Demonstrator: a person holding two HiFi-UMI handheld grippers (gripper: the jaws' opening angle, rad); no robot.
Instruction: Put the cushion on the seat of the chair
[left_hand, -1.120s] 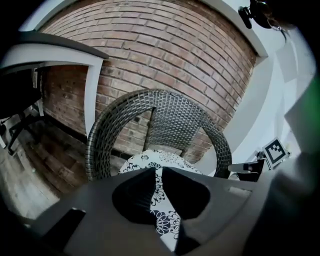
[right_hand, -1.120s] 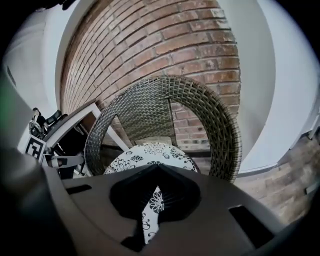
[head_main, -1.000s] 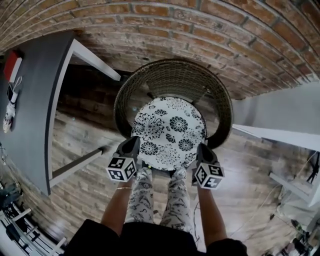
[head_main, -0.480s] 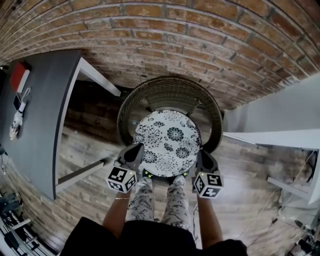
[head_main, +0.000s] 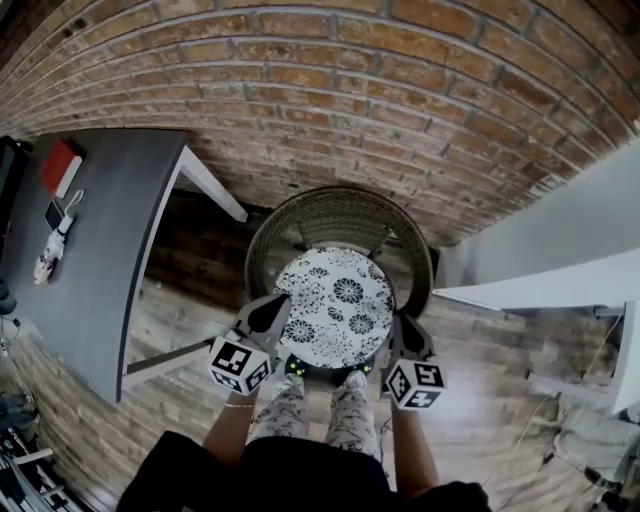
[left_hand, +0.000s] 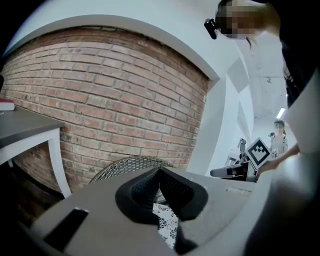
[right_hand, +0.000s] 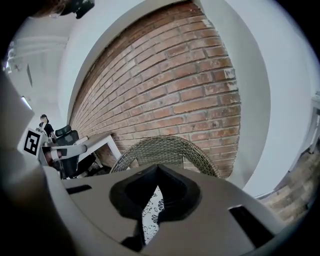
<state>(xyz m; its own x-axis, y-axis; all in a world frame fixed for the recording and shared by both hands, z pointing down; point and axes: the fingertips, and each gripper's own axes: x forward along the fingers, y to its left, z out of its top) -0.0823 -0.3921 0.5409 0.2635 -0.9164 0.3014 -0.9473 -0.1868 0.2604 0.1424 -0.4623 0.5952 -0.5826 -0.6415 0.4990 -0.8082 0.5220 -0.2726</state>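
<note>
Both claws are clamped tight: the left gripper (head_main: 268, 311) pinches the left rim of the round black-and-white floral cushion (head_main: 336, 303), and the right gripper (head_main: 404, 331) pinches its right rim. The cushion is held between them over the wicker chair (head_main: 340, 206), which stands against the brick wall (head_main: 330, 110) beside a grey table (head_main: 95, 250).

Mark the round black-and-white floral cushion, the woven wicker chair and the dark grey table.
round black-and-white floral cushion (head_main: 335, 305): head view, middle of its patterned top.
woven wicker chair (head_main: 340, 212): head view, curved backrest.
dark grey table (head_main: 100, 270): head view, bare part of its top.
</note>
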